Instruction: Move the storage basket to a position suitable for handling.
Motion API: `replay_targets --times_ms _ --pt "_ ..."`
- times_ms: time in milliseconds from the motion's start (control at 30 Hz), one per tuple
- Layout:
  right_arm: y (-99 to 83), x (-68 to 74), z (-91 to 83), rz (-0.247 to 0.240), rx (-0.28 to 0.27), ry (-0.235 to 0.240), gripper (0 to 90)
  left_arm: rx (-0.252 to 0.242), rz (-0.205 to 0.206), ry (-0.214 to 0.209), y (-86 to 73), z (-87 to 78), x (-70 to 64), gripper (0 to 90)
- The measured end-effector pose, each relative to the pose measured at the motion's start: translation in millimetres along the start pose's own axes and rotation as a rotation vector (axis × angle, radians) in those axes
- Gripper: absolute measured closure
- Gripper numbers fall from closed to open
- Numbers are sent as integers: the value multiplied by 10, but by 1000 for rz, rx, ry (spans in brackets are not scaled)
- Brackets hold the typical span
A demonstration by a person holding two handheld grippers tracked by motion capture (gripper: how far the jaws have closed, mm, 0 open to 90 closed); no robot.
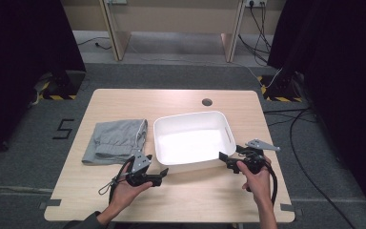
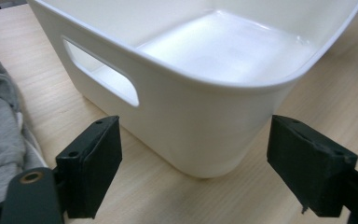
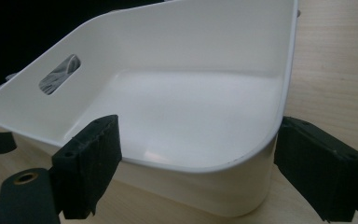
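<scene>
Grey cloth lies left on the table, beside the white bin. The left gripper, jaws wide, faces the bin's near-left corner. The right gripper, jaws wide, faces its near-right corner.

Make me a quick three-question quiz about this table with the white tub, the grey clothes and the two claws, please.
1. True or false: the white tub holds the grey garment.
2. On which side of the tub does the garment lie: the left claw's or the right claw's?
3. Are both claws open or shut?

Key
1. False: the tub is empty.
2. The left claw's.
3. Open, each near a front corner of the tub.
</scene>
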State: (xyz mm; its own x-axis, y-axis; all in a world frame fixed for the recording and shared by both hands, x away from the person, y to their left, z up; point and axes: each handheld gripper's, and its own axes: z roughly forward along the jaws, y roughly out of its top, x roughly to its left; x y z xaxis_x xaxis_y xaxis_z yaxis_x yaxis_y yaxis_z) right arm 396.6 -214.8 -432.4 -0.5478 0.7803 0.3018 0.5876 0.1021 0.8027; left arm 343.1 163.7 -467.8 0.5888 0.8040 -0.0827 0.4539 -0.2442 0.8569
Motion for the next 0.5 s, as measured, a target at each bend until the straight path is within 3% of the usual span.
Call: replay_targets --times_ms 100,233,500 --pt "-5 26 7 -19 13 14 158 -6 -1 12 9 8 22 202" --pt "-37 113 67 -121 77 -3 140 -4 4 13 50 56 61 262" --pt "-38 142 119 -146 82 -7 117 10 -31 9 44 88 126 257"
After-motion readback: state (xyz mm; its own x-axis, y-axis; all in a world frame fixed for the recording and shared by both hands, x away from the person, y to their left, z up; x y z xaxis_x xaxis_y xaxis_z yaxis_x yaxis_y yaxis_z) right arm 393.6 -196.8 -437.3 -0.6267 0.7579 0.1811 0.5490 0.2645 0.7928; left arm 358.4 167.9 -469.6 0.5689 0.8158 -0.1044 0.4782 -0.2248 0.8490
